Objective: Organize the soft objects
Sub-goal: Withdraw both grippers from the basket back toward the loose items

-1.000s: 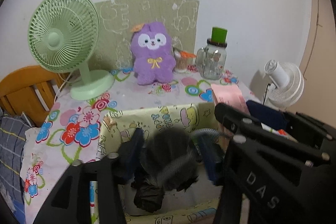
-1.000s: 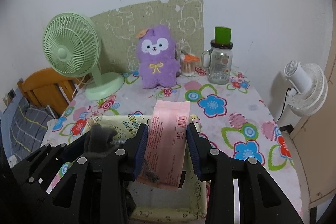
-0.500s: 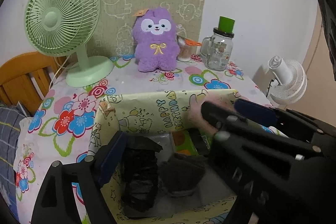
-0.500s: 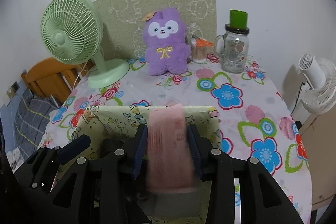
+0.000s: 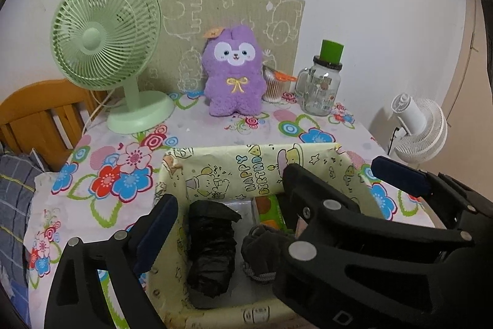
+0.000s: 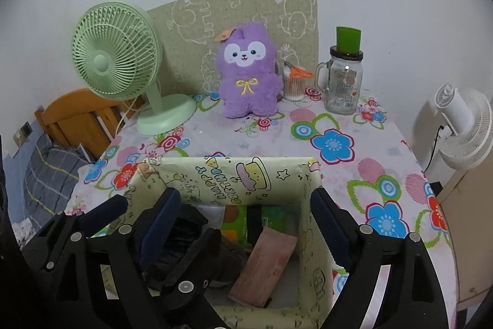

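A yellow cartoon-print box (image 5: 234,165) (image 6: 228,178) stands on the flowered table. In it lie a black crumpled bag (image 5: 211,248), a grey fuzzy cloth (image 5: 265,245), a green packet (image 6: 237,224) and a pink packet (image 6: 265,264). My left gripper (image 5: 225,211) is open and empty over the box. My right gripper (image 6: 246,218) is open and empty above the pink packet. The right gripper's arm crosses the left wrist view and hides the box's right side. A purple plush toy (image 5: 234,76) (image 6: 246,76) sits upright at the back of the table.
A green desk fan (image 5: 107,51) (image 6: 120,63) stands back left. A glass jar with a green lid (image 5: 323,82) (image 6: 345,76) and a cup of cotton swabs (image 6: 292,82) stand back right. A white fan (image 6: 462,125) is beyond the table's right edge, a wooden chair (image 5: 40,113) at left.
The left gripper opened and dropped the grey fuzzy cloth into the box. The right gripper opened and dropped the pink packet into the box. Both now hover empty.
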{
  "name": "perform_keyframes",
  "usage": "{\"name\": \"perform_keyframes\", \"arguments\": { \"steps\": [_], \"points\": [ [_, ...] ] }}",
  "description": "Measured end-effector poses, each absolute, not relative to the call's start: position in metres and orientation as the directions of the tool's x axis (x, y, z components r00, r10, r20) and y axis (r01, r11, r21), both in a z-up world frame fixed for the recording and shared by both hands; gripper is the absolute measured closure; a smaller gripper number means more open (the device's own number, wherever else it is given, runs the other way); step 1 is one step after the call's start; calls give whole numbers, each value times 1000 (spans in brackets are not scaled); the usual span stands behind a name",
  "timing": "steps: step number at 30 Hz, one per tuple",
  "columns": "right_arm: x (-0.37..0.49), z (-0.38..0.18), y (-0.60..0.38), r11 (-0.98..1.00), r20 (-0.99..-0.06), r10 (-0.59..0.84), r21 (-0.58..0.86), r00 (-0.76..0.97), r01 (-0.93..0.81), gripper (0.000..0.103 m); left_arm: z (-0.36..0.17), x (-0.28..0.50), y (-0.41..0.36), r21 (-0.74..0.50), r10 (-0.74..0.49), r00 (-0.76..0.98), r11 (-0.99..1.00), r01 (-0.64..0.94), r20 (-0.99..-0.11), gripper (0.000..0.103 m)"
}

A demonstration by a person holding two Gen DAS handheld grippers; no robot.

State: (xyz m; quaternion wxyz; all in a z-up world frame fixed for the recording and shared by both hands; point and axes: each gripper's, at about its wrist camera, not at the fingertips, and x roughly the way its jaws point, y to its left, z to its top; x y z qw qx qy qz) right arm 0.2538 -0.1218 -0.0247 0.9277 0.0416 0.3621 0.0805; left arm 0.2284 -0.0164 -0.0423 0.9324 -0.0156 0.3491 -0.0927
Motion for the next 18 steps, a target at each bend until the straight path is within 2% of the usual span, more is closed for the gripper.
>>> {"name": "perform_keyframes", "arguments": {
  "steps": [6,18],
  "points": [
    [229,-9,-121,985,-636,169,123,753,-117,14,-31,205,-14,-103,-187,761,982,157,-622,4],
    [174,15,-126,990,-577,139,113,805,-89,5,-8,157,-16,-49,-154,804,987,154,-574,2]
  ]
}}
